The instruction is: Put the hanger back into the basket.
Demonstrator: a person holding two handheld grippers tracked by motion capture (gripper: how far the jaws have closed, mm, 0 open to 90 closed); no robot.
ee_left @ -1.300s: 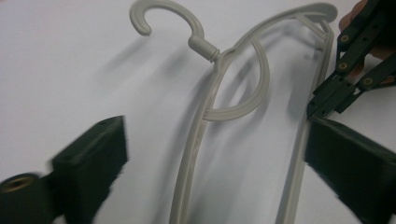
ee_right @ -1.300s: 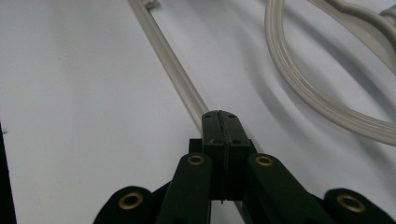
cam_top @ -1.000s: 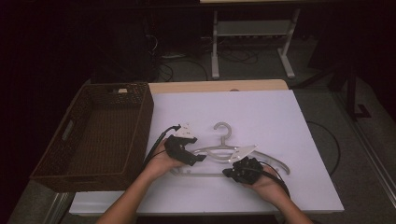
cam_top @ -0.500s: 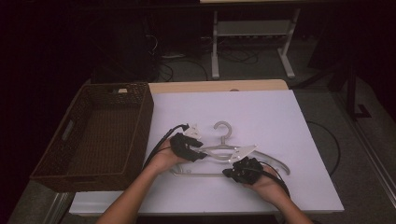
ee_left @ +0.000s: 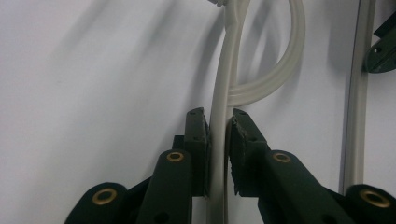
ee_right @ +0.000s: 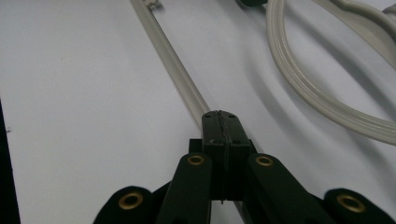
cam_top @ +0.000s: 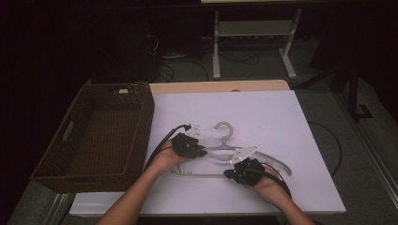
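Left gripper (ee_left: 218,135) jaws just closing in, pads now pressing pale hanger arm (ee_left: 223,84) from both sides. Arm runs straight ahead between jaws. Hanger's curved loop (ee_left: 285,70) bends off ahead-right. Straight bar (ee_left: 357,107) far right, over white tabletop (ee_left: 93,70).

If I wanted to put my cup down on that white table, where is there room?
The far part of the white table, beyond the hanger, is bare, and so is its right side. The wicker basket at the left is empty too. It is crowded near the front middle, where the left gripper and right gripper clamp the hanger.
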